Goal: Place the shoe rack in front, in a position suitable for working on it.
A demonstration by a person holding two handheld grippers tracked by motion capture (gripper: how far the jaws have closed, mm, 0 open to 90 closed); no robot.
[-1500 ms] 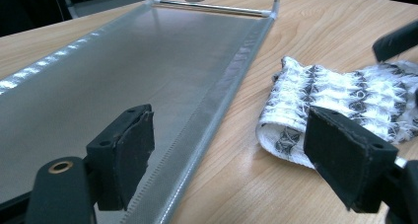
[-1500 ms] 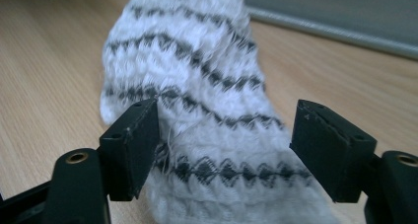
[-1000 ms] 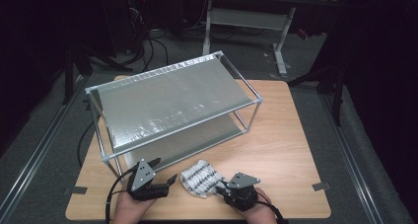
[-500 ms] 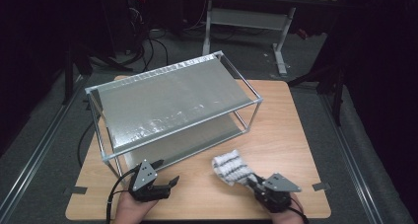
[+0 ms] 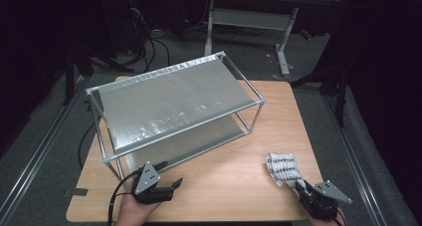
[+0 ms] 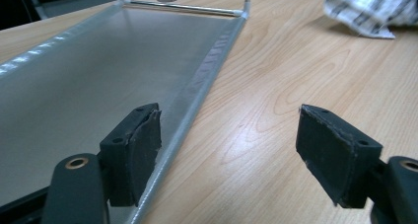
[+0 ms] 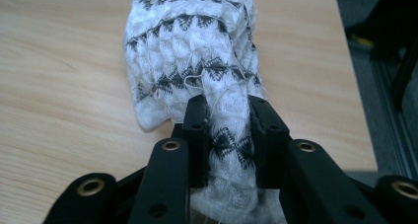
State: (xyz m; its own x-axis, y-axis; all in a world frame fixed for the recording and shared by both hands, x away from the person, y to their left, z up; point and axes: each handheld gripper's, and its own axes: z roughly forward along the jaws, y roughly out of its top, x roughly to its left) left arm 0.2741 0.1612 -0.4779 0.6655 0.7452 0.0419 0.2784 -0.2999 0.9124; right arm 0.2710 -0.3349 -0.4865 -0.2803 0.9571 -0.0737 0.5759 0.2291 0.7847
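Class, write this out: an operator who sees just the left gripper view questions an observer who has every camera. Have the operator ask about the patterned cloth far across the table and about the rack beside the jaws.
Operator: Is anything holding the knitted cloth?
Observer: Yes. The right gripper has one end of it between its jaws. They have just been opening a little, but the pads press on it.
Operator: Does the wire rack have just this one shelf?
Observer: No. The high view shows an upper shelf, grey too, above the lower one.
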